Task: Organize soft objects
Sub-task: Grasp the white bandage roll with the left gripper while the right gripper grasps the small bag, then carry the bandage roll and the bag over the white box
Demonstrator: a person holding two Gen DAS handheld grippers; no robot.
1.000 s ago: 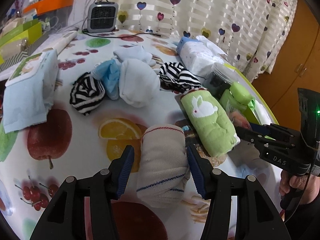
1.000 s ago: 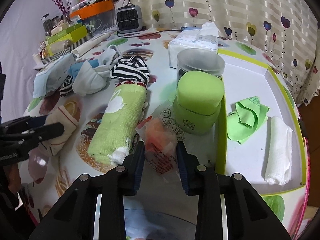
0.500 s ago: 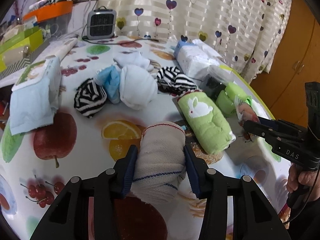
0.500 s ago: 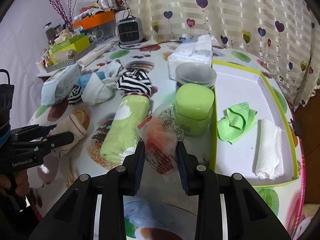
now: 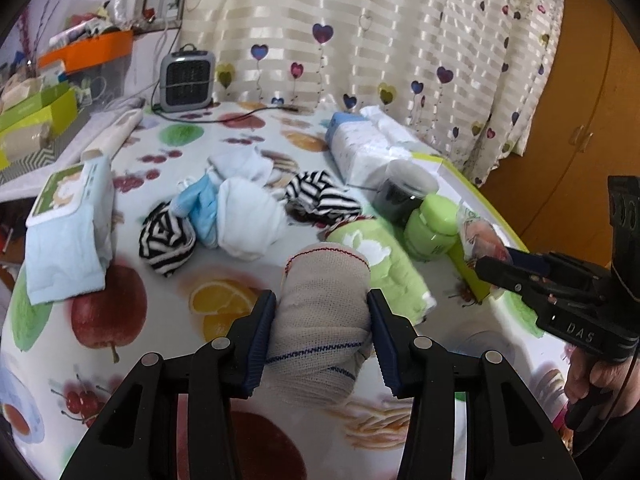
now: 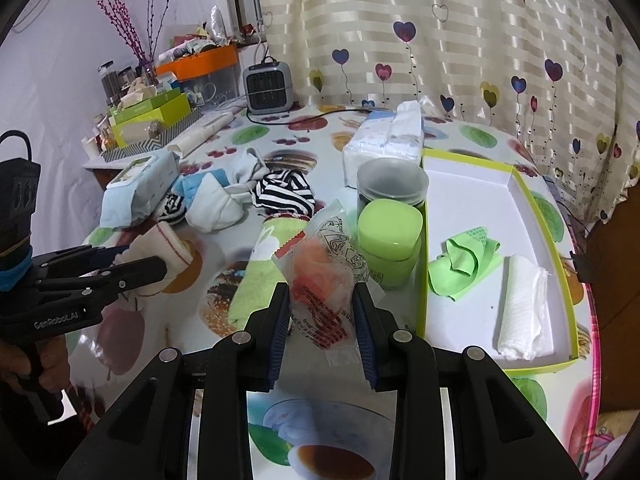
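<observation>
the left gripper (image 5: 322,330) has its jaws pressed on both sides of a rolled beige cloth (image 5: 322,312). they have just been closing, and now the roll sits firm between the blue pads, with its far end sticking out in front. the right gripper (image 6: 320,312) is clamped on a small crinkly plastic packet (image 6: 322,270) with something orange inside; the packet stands up between the pads, above the table.

around them, on the fruit-print tablecloth (image 5: 100,312), lies a rolled green towel (image 5: 384,268) with a white rabbit on it, just beside the beige roll. behind it there is a heap of striped, white and blue socks (image 5: 240,216). a green jar (image 6: 390,246) and a dark jar stand against the wall of the white tray (image 6: 472,200), which has a green rim. in this tray are already a crumpled green cloth (image 6: 464,264) and a folded white cloth (image 6: 522,304).

i think the step in hand is the carrying: both things are gripped and seem to be off the table. the next move, as i judge it, is to bring them over the tray rim and lower them onto the free white floor, beside the two cloths. the right hand must pass the green jar without knocking it. the packet is slippery and thin, so it may slide from the pads; the roll may loosen if it is let go too high.
</observation>
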